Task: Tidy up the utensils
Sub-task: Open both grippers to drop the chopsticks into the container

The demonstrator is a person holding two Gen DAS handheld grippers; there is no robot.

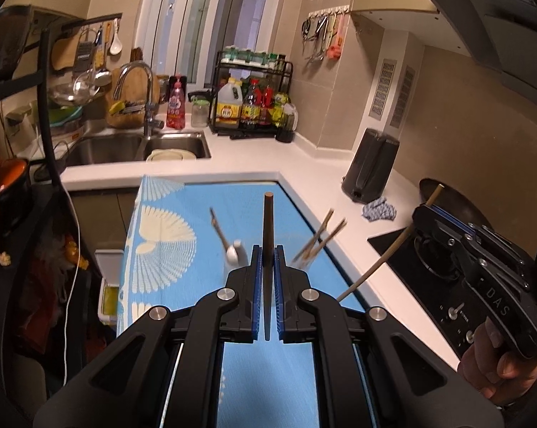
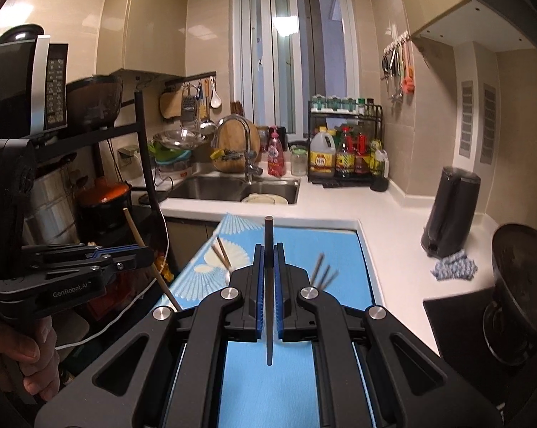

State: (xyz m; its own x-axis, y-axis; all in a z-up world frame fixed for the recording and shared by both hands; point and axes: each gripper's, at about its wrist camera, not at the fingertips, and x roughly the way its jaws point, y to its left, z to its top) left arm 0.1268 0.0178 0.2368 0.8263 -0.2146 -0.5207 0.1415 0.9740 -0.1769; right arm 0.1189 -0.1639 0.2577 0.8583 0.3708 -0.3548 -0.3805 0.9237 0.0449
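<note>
My left gripper [image 1: 267, 253] is shut on a dark chopstick [image 1: 268, 228] that stands upright between its blue pads, above the blue patterned mat [image 1: 168, 235]. My right gripper [image 2: 268, 253] is shut on another dark chopstick [image 2: 268, 239] in the same way. The right gripper also shows in the left wrist view [image 1: 425, 214], its chopstick [image 1: 378, 260] slanting down to the mat. The left gripper shows in the right wrist view [image 2: 140, 253] at left. Beyond the fingers, blurred, a white spoon [image 1: 232, 253] and several chopsticks [image 1: 321, 239] stick up from a holder hidden behind the grippers.
A white counter [image 1: 304, 164] wraps around the mat. A sink [image 1: 125, 146] with a tap is at the back left, a bottle rack [image 1: 254, 100] behind, a dark knife block [image 1: 371, 167] and blue-white cloth [image 1: 378, 210] at right, a hob [image 1: 428, 271] with a black pan [image 2: 521, 264].
</note>
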